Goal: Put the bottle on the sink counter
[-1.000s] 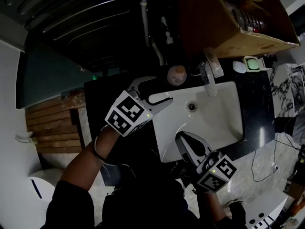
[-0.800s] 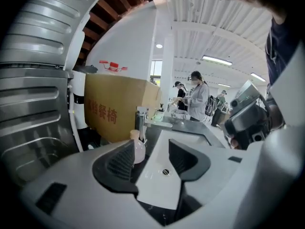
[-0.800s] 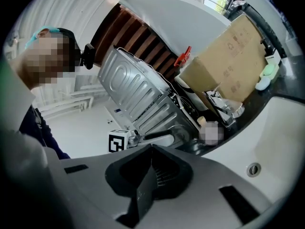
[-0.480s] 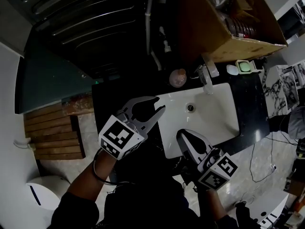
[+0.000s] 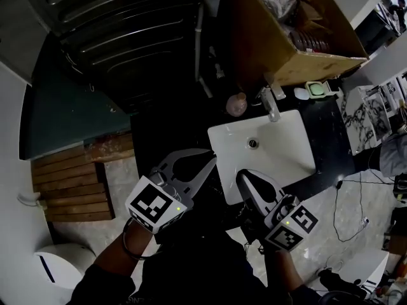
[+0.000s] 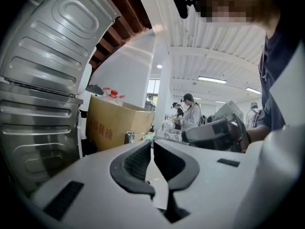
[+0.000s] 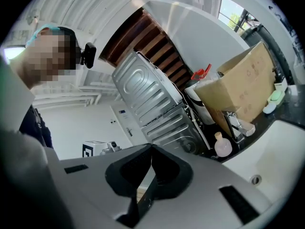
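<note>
A small round pinkish bottle (image 5: 236, 104) stands upright on the dark sink counter (image 5: 332, 138), just left of the faucet (image 5: 270, 103); the right gripper view shows the bottle (image 7: 222, 147) beside the tap too. My left gripper (image 5: 212, 159) hangs well short of it, off the near-left corner of the white sink (image 5: 280, 151). Its jaws are shut and empty, tips touching in the left gripper view (image 6: 153, 144). The right gripper (image 5: 240, 175) sits at the sink's near edge, also shut with nothing held (image 7: 152, 149).
A large cardboard box (image 5: 280, 37) overhangs the counter behind the faucet. A green soap dish (image 5: 316, 89) lies right of the tap. A ribbed metal appliance (image 5: 127, 30) fills the upper left, with wooden slats (image 5: 70, 183) on the floor below it. People stand in the background (image 6: 190, 111).
The left gripper has pulled back toward me and to the left, away from the bottle and sink, and its jaws have gone from wide open to shut. The right gripper has hardly moved.
</note>
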Motion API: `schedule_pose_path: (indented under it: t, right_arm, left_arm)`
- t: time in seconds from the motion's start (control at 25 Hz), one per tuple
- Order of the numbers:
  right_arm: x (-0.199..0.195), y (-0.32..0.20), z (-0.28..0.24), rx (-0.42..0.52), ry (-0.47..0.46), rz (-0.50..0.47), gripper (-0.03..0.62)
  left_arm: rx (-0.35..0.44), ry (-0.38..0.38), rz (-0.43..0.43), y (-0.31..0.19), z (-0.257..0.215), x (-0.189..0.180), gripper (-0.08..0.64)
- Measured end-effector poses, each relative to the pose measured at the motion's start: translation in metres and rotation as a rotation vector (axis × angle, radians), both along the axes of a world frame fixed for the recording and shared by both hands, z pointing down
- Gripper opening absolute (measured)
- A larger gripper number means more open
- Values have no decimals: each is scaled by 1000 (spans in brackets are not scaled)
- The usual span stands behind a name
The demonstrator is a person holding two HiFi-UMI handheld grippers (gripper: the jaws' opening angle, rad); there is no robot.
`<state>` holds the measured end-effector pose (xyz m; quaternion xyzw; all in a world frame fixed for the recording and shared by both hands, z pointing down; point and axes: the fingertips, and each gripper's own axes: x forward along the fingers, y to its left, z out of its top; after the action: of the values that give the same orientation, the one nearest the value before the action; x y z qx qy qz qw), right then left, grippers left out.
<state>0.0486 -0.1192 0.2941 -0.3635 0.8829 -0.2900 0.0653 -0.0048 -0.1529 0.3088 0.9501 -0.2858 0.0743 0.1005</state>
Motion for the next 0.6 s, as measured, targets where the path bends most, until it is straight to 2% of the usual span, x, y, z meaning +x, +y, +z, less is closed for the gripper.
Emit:
schedule_pose_path:
  t: [0.24, 0.6]
  right_arm:
    - [-11, 20, -12, 40, 0, -6, 26]
    - [-29, 38, -26, 92, 8, -34, 26]
  left_arm:
    - [68, -7, -3, 29, -18, -17, 9]
    - [90, 4, 24, 63, -30, -23, 6]
